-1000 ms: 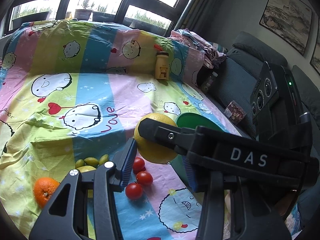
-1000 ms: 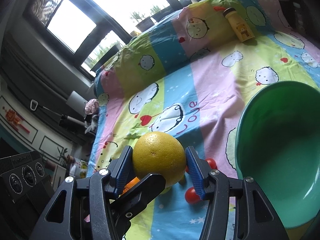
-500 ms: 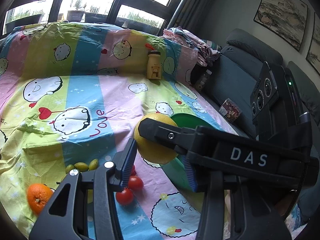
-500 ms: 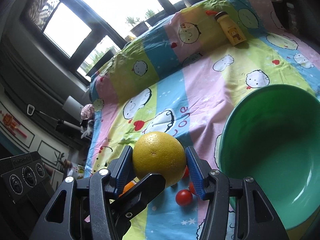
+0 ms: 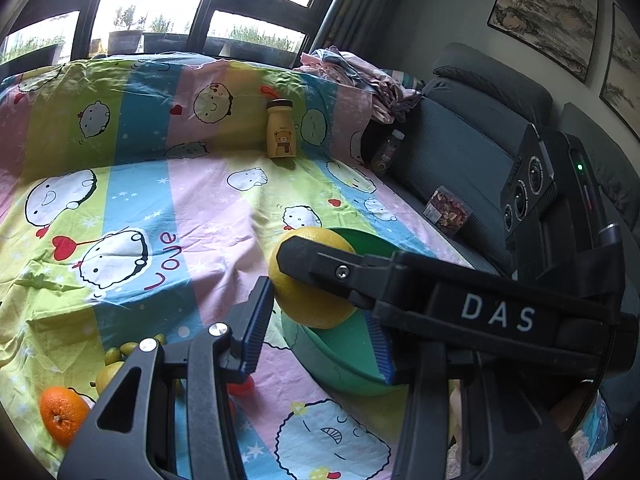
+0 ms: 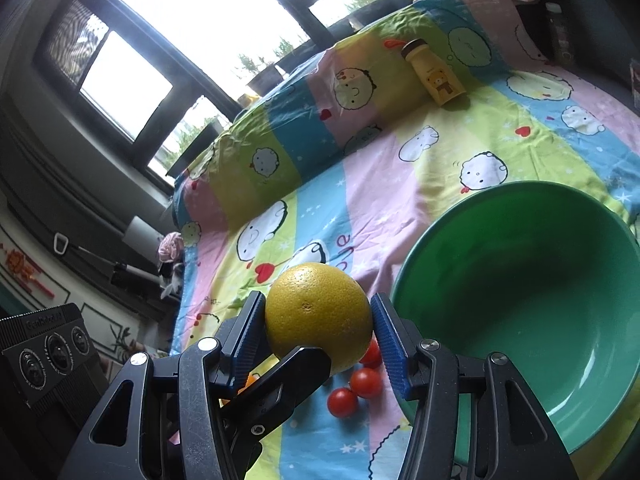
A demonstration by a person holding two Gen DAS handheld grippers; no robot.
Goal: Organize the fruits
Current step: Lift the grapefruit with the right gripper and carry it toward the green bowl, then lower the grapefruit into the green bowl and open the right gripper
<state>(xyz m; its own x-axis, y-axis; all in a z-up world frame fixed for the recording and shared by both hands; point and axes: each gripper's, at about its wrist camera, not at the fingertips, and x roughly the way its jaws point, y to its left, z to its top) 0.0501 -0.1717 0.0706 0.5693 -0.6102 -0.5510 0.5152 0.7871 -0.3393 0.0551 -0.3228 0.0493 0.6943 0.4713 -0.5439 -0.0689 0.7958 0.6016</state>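
Observation:
A large yellow grapefruit (image 6: pixel 318 316) is held above the bedsheet, and both grippers are shut on it. My right gripper (image 6: pixel 318 330) clamps its sides with blue pads. My left gripper (image 5: pixel 320 312) holds the same grapefruit (image 5: pixel 308 304) crosswise, and its finger crosses under the fruit in the right wrist view. A green bowl (image 6: pixel 532 300) stands empty just right of the fruit; it also shows in the left wrist view (image 5: pixel 348 356). Three red tomatoes (image 6: pixel 356 388) lie on the sheet below. An orange (image 5: pixel 62 414) and small green fruits (image 5: pixel 120 354) lie at lower left.
A yellow bear-print bottle (image 5: pixel 281 130) stands at the back of the colourful sheet (image 5: pixel 160 200). A dark sofa (image 5: pixel 460 152) with a snack packet (image 5: pixel 448 210) runs along the right. Clothes (image 5: pixel 352 76) are piled at the back right.
Both grippers have carried the grapefruit to the right, closer to the green bowl. The tomatoes and orange have slid left and down in view.

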